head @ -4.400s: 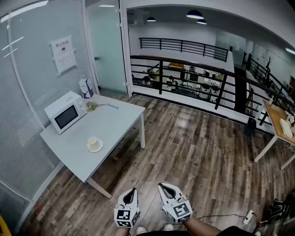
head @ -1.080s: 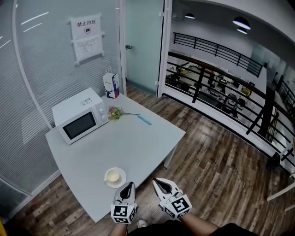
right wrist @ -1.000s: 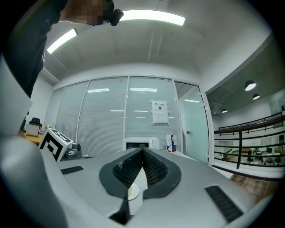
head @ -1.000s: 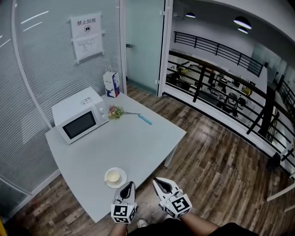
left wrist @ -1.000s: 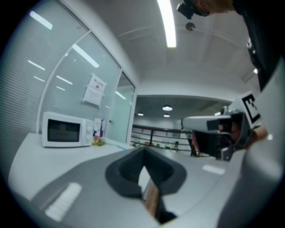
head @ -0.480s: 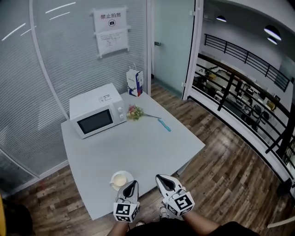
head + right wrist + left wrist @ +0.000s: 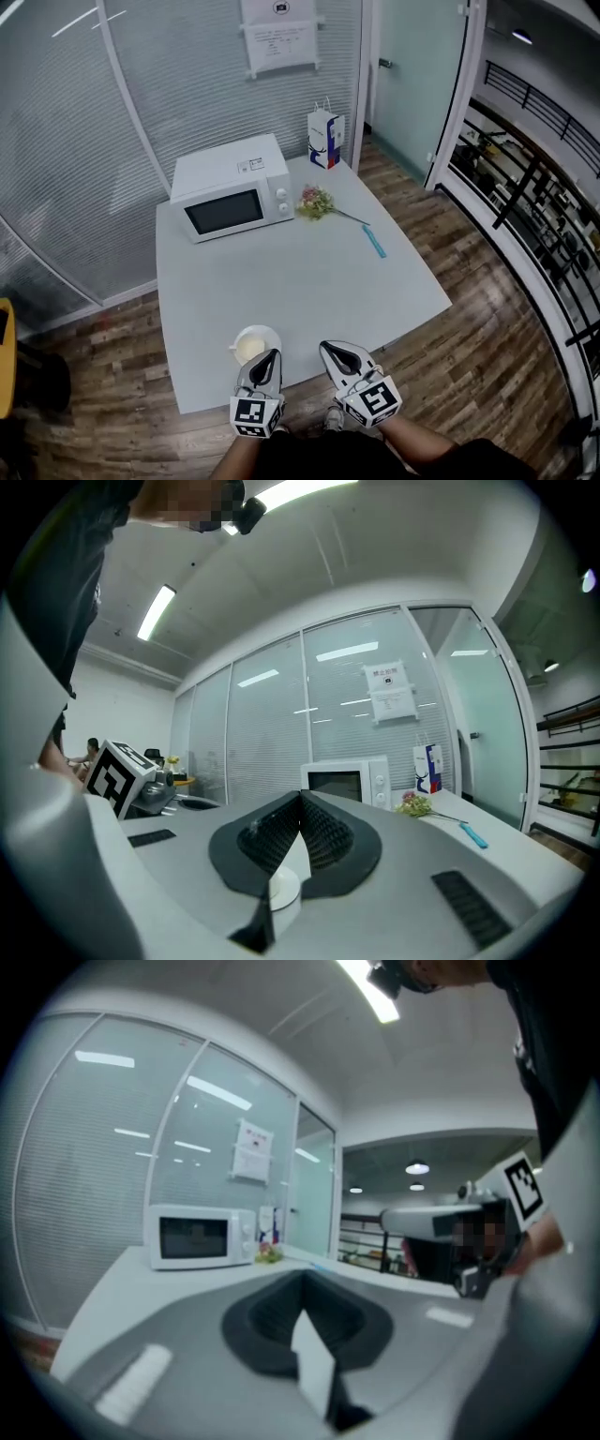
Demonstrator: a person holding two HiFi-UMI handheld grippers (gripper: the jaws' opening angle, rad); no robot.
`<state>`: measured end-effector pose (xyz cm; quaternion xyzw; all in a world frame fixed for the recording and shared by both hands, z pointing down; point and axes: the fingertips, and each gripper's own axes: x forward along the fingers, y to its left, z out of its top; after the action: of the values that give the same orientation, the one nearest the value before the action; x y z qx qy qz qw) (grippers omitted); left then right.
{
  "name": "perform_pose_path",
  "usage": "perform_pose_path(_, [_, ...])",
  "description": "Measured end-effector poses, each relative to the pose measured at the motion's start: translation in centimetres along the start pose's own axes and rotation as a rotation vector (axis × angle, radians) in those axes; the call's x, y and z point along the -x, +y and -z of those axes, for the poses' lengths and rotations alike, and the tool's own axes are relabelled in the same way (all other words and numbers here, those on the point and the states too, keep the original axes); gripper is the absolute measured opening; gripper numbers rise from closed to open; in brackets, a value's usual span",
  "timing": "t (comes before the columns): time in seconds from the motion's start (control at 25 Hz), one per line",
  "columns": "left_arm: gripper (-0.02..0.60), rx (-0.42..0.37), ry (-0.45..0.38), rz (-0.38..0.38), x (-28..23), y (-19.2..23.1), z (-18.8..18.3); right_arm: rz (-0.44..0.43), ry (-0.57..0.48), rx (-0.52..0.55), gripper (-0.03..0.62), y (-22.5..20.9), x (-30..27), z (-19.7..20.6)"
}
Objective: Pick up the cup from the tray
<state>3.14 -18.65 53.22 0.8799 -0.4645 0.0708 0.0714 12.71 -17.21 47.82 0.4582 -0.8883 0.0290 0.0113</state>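
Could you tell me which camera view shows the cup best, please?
The head view: the cup sits whole on its saucer near the table's front edge, ahead of the left gripper. The right gripper view catches only a white sliver past its jaws; the left gripper view does not show it.

A white microwave point(image 7: 234, 187) stands at the far left of the grey surface point(image 7: 309, 281). A blue-and-white paper bag point(image 7: 325, 139) stands upright at the far corner. Near the microwave lies a small bunch of flowers point(image 7: 314, 202), and beside it a light-blue pen-like stick point(image 7: 375, 241).
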Motion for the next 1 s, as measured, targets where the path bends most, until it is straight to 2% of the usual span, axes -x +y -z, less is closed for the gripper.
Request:
perform_pose_path(0.24, [0.004, 0.042, 0.055, -0.045, -0.3, 2.2, 2.4, -0.065, 0.065, -0.013, 0.003, 0.6, -3.3, 2.3])
perform_pose_path(0.52, [0.005, 0.1, 0.124, -0.087, 0.6, 5.7, 6.3, -0.121, 0.142, -0.043, 0.003, 3.7, -7.0, 5.8])
perform_pose_path(0.8, [0.011, 0.093, 0.185, -0.164, 1.9, 7.9, 9.9, -0.137, 0.234, -0.066, 0.003, 5.4, -8.9, 9.7])
perform_pose_path(0.84, [0.055, 0.097, 0.2, -0.18, 2.0, 8.2, 10.6, -0.14, 0.243, -0.07, 0.003, 5.6, -9.1, 10.2])
perform_pose_path(0.92, [0.199, 0.104, 0.231, -0.213, 2.2, 8.6, 11.9, -0.143, 0.258, -0.078, 0.003, 5.7, -9.2, 11.0])
perform_pose_path(1.0, [0.28, 0.112, 0.26, -0.227, 2.1, 8.7, 12.9, -0.143, 0.272, -0.083, 0.003, 5.7, -9.3, 11.6])
